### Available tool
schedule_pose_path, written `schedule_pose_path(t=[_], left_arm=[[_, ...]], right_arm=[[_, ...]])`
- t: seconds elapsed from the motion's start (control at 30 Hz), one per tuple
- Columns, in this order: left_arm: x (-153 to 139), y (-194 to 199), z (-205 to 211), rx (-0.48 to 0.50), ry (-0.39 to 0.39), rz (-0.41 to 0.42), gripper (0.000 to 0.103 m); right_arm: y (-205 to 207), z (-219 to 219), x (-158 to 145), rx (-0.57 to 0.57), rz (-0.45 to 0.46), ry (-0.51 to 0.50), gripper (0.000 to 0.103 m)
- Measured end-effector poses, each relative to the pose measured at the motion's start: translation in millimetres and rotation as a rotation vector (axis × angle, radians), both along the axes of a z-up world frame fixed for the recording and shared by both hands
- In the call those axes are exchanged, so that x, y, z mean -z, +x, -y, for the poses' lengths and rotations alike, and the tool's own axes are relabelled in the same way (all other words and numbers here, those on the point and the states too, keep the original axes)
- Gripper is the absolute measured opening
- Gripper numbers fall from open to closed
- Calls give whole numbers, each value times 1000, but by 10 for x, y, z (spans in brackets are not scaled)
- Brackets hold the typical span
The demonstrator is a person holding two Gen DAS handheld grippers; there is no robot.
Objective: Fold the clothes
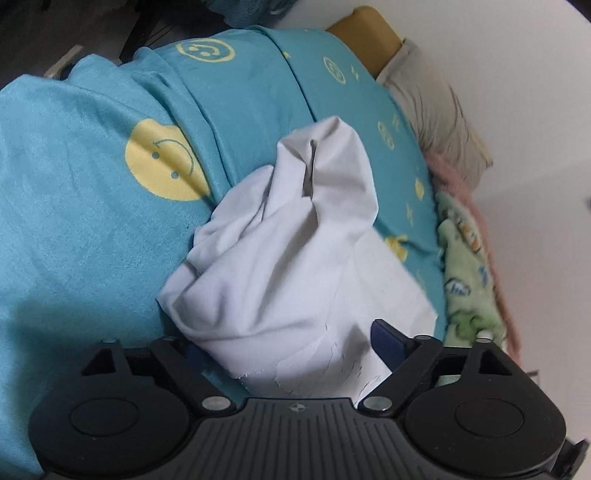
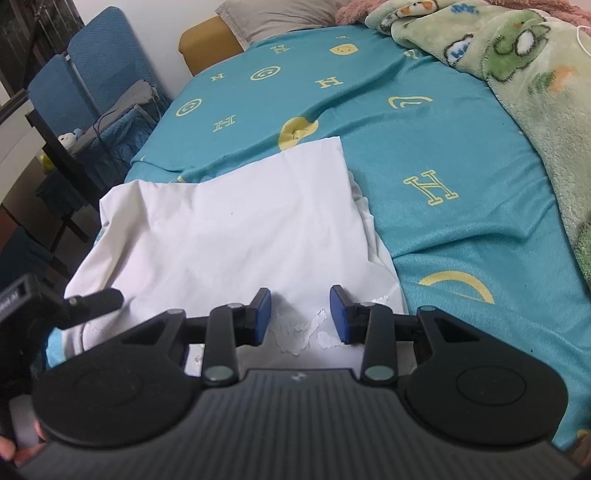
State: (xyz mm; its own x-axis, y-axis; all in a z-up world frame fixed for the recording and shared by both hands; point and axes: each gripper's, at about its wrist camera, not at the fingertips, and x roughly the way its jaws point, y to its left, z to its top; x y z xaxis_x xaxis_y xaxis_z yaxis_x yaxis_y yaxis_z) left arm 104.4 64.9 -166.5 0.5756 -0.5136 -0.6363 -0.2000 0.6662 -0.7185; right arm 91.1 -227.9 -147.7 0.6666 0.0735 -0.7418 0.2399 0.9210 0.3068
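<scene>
A white garment (image 2: 229, 229) lies on the teal bed sheet (image 2: 424, 129), folded into a rough rectangle with a cracked print at its near edge. My right gripper (image 2: 301, 314) hovers over that near edge, jaws partly apart, with flat cloth showing in the gap and nothing pinched. In the left wrist view the white garment (image 1: 266, 258) is bunched into a heap that runs down between the wide jaws of my left gripper (image 1: 290, 347). Its left pad is hidden by cloth. One left-gripper finger (image 2: 96, 301) shows over the garment's left side.
A green fleece blanket (image 2: 535, 92) covers the right side of the bed, with a grey pillow (image 2: 277, 14) and a mustard headboard (image 2: 207, 44) at the far end. A blue chair (image 2: 96, 55) and dark furniture stand beyond the bed's left edge.
</scene>
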Motion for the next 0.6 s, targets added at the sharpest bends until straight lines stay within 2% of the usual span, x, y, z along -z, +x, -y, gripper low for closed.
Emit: schedule_pose_path(t=[0.03,0.13,0.2,0.23,0.3,0.33,0.37,0.43,0.53,0.6], left_arm=[[-13,-17,-25,-8,-6,15,56],[-64,-89,-58,-20,-21,64,42],[-103,-129,-56,-19,-25,96,37],[-114,-137,-53,-17,-27,103,37],[-129,-144,-50,-13,-37,109,37],[-124,-126,-41,-9,-33,100,39],[-106,-90,-27,-3,-23,79,43],[-46,0,-1,6,-14,29,55],[20,84,41,16,-7,-2,55],[-2,82,84,27,19,17,48]], right_arm=[[-11,16,-12,13,5,7,38],[-86,129,-107,87,51,57,40],[-141,236,-181,133,80,127,41],[-170,289,-212,154,91,167,45],[-234,390,-250,193,112,267,63],[-270,429,-249,208,118,329,80],[-303,455,-243,215,122,388,86],[-354,487,-234,220,121,492,85],[-431,486,-231,225,126,620,86],[-485,469,-187,231,121,728,86]])
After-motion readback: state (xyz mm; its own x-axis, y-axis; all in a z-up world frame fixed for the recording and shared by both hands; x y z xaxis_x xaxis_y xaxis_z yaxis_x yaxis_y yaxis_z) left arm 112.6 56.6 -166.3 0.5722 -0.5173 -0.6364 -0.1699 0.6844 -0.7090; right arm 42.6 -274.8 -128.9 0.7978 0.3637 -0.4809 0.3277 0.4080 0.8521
